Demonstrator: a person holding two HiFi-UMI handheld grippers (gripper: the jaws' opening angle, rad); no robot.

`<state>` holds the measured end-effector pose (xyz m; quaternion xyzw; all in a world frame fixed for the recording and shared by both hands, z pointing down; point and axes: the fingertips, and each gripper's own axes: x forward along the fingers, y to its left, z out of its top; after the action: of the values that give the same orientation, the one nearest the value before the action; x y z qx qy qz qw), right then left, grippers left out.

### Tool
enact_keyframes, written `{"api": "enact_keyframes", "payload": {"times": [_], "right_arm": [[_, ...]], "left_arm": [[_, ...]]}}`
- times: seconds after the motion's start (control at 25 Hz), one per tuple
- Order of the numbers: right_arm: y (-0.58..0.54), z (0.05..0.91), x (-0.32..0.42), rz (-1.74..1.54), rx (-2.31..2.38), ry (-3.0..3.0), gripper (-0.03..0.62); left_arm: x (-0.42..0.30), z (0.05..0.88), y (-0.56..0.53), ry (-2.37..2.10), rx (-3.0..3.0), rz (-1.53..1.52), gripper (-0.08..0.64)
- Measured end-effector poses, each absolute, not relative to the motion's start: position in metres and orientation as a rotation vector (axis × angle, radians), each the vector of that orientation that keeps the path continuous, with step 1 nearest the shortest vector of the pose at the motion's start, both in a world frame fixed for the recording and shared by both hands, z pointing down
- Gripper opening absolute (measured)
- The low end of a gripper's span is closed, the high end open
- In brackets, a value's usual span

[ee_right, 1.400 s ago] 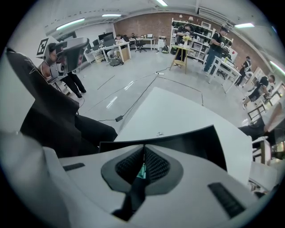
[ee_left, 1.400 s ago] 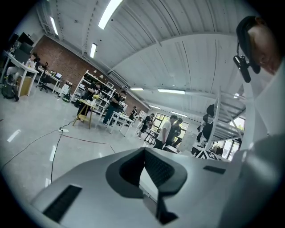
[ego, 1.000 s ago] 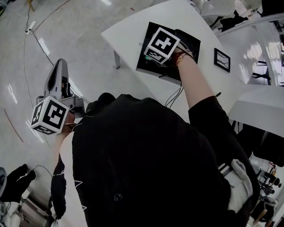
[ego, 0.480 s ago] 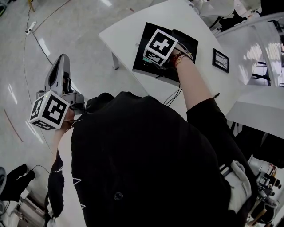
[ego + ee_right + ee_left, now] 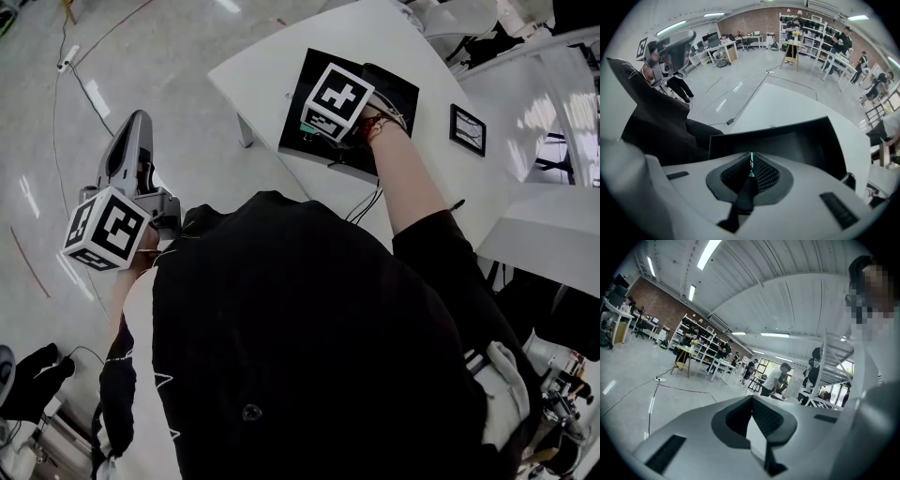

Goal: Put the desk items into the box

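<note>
Two grippers: I'm seeing the right gripper [image 5: 751,159] pinching a thin teal-tipped item [image 5: 751,173] over the black box [image 5: 801,140], jaws just tightening; left gripper [image 5: 752,398] hanging pressed together, empty.

One box [image 5: 398,94], one small frame [image 5: 469,128] and one teal strip [image 5: 751,164] are being shown. At least two white tables are being shown: the box's table [image 5: 272,66] and a side table [image 5: 548,234].

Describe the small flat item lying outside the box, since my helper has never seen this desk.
On the white table stands an open black box. Right of it in the head view, apart from it, lies the small flat item: a dark-framed rectangle with a greyish face, alone on bare tabletop.
</note>
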<state>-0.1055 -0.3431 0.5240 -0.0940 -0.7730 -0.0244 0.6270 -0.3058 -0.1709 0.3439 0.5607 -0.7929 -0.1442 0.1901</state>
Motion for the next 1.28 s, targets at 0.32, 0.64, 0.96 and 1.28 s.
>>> {"api": "enact_keyframes", "payload": {"times": [0.32, 0.64, 0.96, 1.28], "right_arm": [[-0.338, 0.524, -0.105, -0.057, -0.209, -1.784, 0.026], [-0.330, 0.526, -0.099, -0.052, -0.221, -1.778, 0.041], [-0.325, 0.528, -0.097, -0.052, -0.215, -1.771, 0.051], [-0.323, 0.533, -0.092, -0.031, -0.232, -1.756, 0.063]], "left_arm": [[-0.302, 0.342, -0.172, -2.222, 1.589, -0.388, 0.011], [-0.296, 0.340, -0.176, -2.213, 1.622, -0.378, 0.011], [-0.297, 0.337, -0.169, -2.224, 1.629, -0.382, 0.011], [-0.299, 0.338, -0.168, -2.228, 1.626, -0.383, 0.011]]}}
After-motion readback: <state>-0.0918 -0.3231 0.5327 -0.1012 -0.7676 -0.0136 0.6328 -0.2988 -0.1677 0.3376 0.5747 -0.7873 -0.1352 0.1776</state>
